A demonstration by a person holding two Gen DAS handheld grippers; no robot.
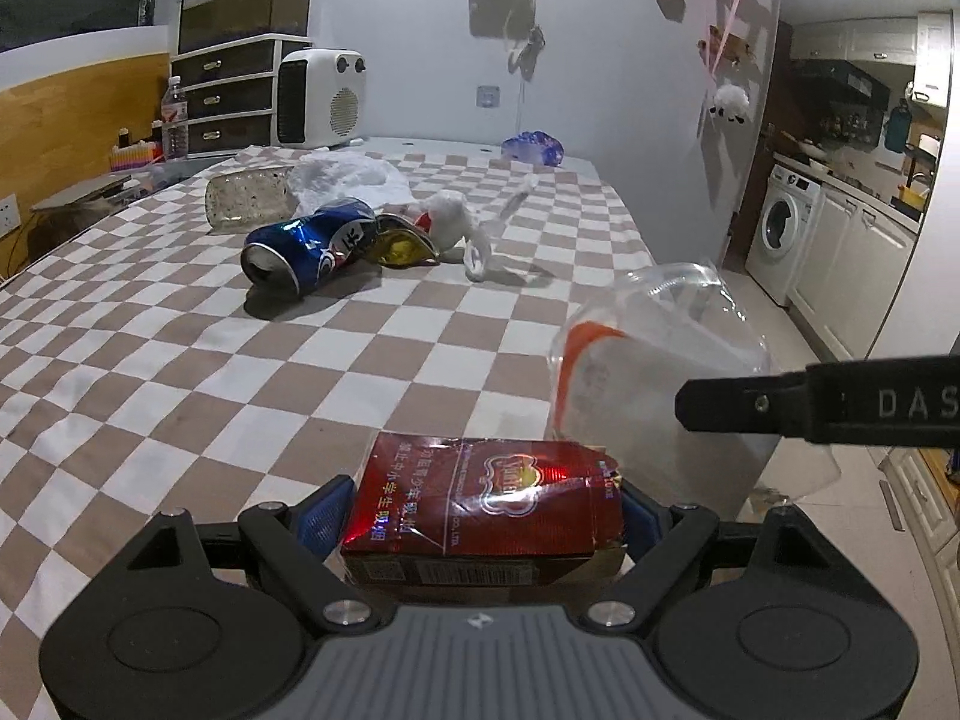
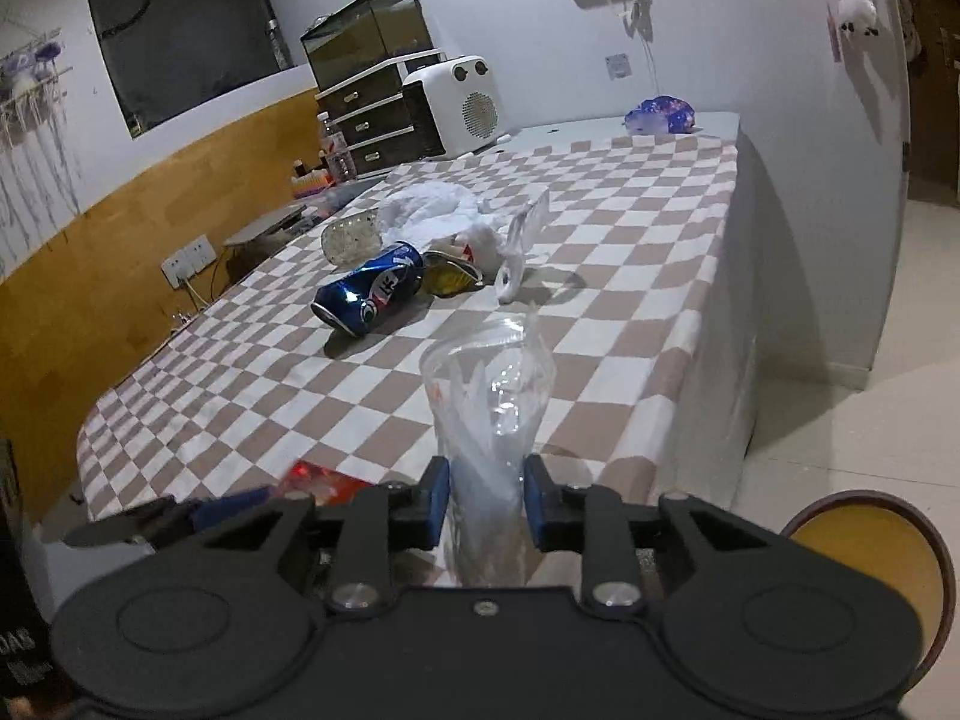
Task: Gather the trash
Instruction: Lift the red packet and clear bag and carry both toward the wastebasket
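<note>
My left gripper (image 1: 480,516) is shut on a red cigarette pack (image 1: 486,498), held above the near edge of the checkered table (image 1: 210,372). My right gripper (image 2: 486,504) is shut on a clear plastic bag (image 2: 486,414), whose mouth stands open upward; the bag also shows in the left wrist view (image 1: 648,372), just right of the pack. On the table lie a crushed blue can (image 1: 309,252) (image 2: 372,294), a gold wrapper (image 1: 402,246) (image 2: 447,279), white crumpled tissue (image 1: 456,222) and a clear plastic strip (image 2: 522,240).
A clear speckled container (image 1: 249,201) and a white plastic bag (image 1: 354,177) lie behind the can. A white heater (image 1: 321,99), drawers (image 1: 222,96) and a blue-purple bundle (image 1: 534,147) stand at the back. The table's right edge drops to the floor (image 2: 840,432); a yellow round stool (image 2: 870,546) is near.
</note>
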